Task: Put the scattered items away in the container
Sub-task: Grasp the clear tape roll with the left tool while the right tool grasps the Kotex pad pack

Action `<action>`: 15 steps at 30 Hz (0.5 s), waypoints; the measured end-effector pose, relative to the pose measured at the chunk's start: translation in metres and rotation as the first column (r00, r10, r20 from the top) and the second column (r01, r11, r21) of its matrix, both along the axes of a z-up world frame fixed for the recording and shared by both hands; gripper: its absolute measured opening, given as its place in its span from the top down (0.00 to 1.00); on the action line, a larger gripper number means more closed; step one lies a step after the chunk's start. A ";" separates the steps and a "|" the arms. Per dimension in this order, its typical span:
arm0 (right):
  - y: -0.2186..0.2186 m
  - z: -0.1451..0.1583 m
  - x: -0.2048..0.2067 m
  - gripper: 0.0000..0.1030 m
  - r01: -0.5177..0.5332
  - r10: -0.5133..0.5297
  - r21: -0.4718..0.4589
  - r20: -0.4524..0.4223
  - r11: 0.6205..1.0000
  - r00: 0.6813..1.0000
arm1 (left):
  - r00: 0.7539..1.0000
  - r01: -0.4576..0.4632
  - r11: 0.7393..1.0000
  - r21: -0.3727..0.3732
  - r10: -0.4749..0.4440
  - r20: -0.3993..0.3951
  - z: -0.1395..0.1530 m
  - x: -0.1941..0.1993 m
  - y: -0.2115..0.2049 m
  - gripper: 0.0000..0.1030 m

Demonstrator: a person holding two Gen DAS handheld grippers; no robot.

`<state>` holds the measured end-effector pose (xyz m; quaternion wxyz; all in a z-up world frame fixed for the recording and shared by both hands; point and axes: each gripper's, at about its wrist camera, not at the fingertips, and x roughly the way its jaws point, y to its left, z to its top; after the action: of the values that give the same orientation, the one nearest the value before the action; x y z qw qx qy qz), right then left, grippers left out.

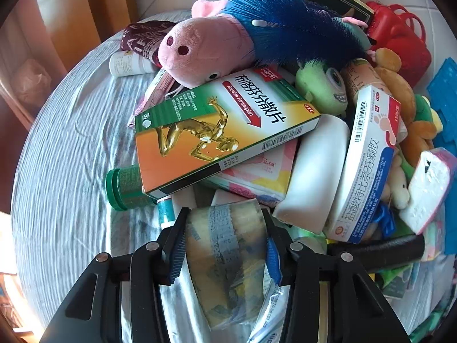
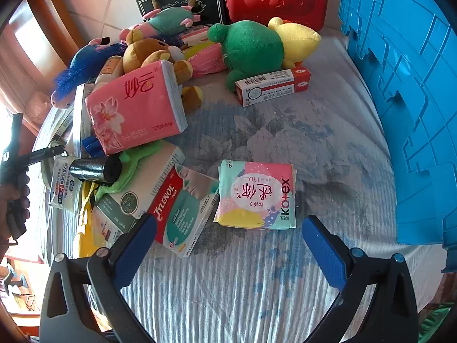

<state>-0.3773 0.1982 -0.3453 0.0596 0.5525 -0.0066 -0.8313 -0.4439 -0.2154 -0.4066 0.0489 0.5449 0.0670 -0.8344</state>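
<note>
Clear tape roll [image 1: 228, 257] w/ grey print sits clamped between the left tool [image 1: 225, 245] pads in the left wrist view; blue pads press both sides of it, jaws closed down to the roll's width. Roll rests at the near edge of a pile on a striped, pale cloth surface [image 1: 71, 148]. Just beyond it: green-orange medicine box [image 1: 217, 131] lying tilted on top of the heap, a green-capped bottle [image 1: 120, 188] poking out under its left end. Pink pig plush [image 1: 200, 48] w/ a blue fuzzy toy [image 1: 291, 23] over it lies behind the box. To the right, a white-blue ointment box [image 1: 368, 165] stands on edge, a black roll [image 1: 377, 251] below it. Blue container [image 1: 445, 91] edge shows at far right.

Right wrist view: right tool [image 2: 228, 243] hangs wide open over the cloth, nothing between its pads. Kotex pack [image 2: 257, 194] lies flat just ahead of the gap, apart from both fingers. Tylenol box [image 2: 182, 208] is beside the left finger, partly under it in view. Pink tissue pack [image 2: 137, 108] leans on the pile further back-left; green frog plush [image 2: 251, 48] and a red-white tube box [image 2: 274, 85] sit behind. Blue container [image 2: 400, 85] stands along the right side, near the Kotex pack but not touching. A hand [image 2: 14, 200] gripping a black handle shows at the left edge.
</note>
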 end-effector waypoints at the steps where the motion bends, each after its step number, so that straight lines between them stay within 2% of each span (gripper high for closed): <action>1: 0.001 -0.004 -0.002 0.00 0.000 0.000 0.006 0.004 1.000 1.000 | 1.000 0.001 1.000 -0.010 -0.001 -0.004 0.003 0.002 0.000 0.57; 9: 0.005 -0.040 -0.026 0.00 0.018 -0.020 0.041 0.047 0.999 0.999 | 0.999 -0.012 1.000 -0.022 0.011 -0.040 0.025 0.016 -0.015 0.59; 15: 0.016 -0.074 -0.044 0.00 0.036 -0.044 0.086 0.100 0.996 0.994 | 0.999 -0.014 1.000 -0.026 0.013 -0.038 0.031 0.022 -0.024 0.59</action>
<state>-0.4214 0.2147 -0.4194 0.0192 0.5959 0.0144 -0.8027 -0.4216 -0.2393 -0.3758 0.0604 0.5280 0.0605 -0.8449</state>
